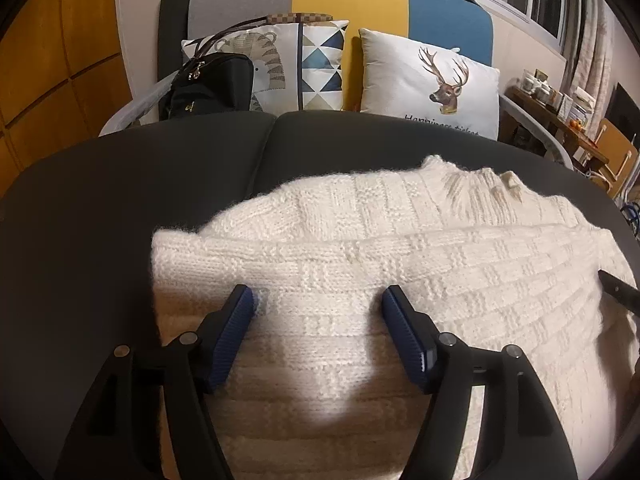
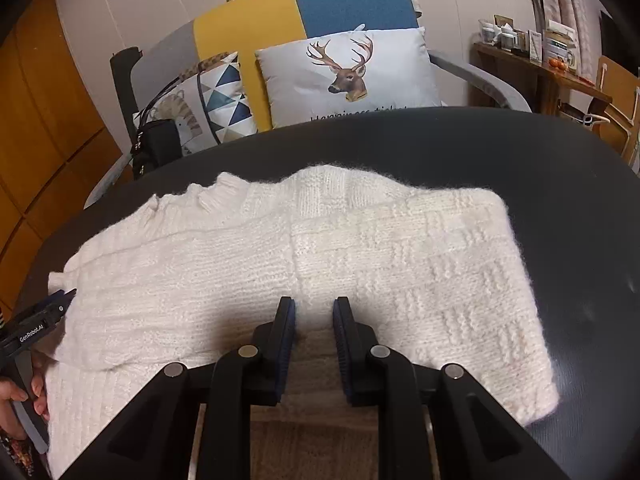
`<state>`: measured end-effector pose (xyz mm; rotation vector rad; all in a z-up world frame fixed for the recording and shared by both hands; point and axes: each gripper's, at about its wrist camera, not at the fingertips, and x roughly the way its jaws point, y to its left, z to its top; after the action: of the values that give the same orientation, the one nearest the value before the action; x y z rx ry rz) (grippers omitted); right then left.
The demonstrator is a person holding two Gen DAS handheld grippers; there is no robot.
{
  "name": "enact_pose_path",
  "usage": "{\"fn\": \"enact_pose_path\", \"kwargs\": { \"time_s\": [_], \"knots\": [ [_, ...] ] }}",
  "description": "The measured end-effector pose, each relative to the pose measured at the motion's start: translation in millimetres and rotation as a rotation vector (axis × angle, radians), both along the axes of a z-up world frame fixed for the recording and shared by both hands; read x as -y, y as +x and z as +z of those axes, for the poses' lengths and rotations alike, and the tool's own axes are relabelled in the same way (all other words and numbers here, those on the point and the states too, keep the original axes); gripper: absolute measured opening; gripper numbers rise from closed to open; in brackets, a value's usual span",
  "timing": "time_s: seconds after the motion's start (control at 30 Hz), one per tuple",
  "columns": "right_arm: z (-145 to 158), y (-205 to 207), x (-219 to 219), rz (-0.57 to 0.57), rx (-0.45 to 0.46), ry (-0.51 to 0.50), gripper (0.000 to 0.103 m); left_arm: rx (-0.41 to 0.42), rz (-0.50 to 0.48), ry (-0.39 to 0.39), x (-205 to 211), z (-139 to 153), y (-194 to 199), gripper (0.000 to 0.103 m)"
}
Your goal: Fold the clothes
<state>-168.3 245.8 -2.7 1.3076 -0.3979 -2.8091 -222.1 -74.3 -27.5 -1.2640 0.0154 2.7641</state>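
A white chunky-knit sweater (image 1: pixel 360 264) lies folded across the dark grey sofa seat (image 1: pixel 120 200). Its ribbed collar points toward the backrest. My left gripper (image 1: pixel 317 292) is open above the sweater's left part, its blue pads wide apart and not pressing the knit. In the right wrist view the sweater (image 2: pixel 360 248) spans the seat (image 2: pixel 560 184). My right gripper (image 2: pixel 315 303) stands narrow at the near edge of the folded top layer, with knit fabric in the gap between its pads. A hand (image 2: pixel 20 396) holds the left gripper at that view's left edge.
A deer pillow (image 1: pixel 432 84) and a triangle-patterned pillow (image 1: pixel 304 68) lean on the grey, yellow and blue backrest (image 1: pixel 348 4). A black handbag (image 1: pixel 208 88) sits at the seat's far left. A cluttered wooden side table (image 2: pixel 536 60) stands to the right.
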Motion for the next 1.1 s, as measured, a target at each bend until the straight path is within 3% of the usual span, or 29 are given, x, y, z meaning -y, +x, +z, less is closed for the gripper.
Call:
{"fn": "enact_pose_path", "kwargs": {
  "time_s": [0.33,0.47,0.6,0.83,0.9,1.03,1.1],
  "knots": [
    [4,-13,-11,-0.006,-0.036,-0.078,0.021,-0.016,0.023,0.042,-1,2,-13,0.073],
    [35,-10,-8,0.025,-0.169,-0.099,0.015,-0.055,0.009,0.137,-6,27,-10,0.073],
    [42,-52,15,0.119,-0.133,-0.149,0.009,-0.114,-0.071,0.089,-44,43,-18,0.073],
    [-2,-121,45,0.168,-0.006,-0.196,0.003,-0.106,-0.170,0.032,-92,15,-35,0.073],
    [-12,-135,50,0.185,0.023,-0.211,0.003,-0.064,-0.170,-0.004,-96,0,-40,0.073],
    [-29,-145,56,0.186,0.049,-0.233,0.003,-0.022,-0.134,0.110,-78,-9,-48,0.073],
    [-38,-148,58,0.189,0.060,-0.226,0.001,-0.023,-0.133,0.123,-77,-10,-47,0.073]
  ]
}}
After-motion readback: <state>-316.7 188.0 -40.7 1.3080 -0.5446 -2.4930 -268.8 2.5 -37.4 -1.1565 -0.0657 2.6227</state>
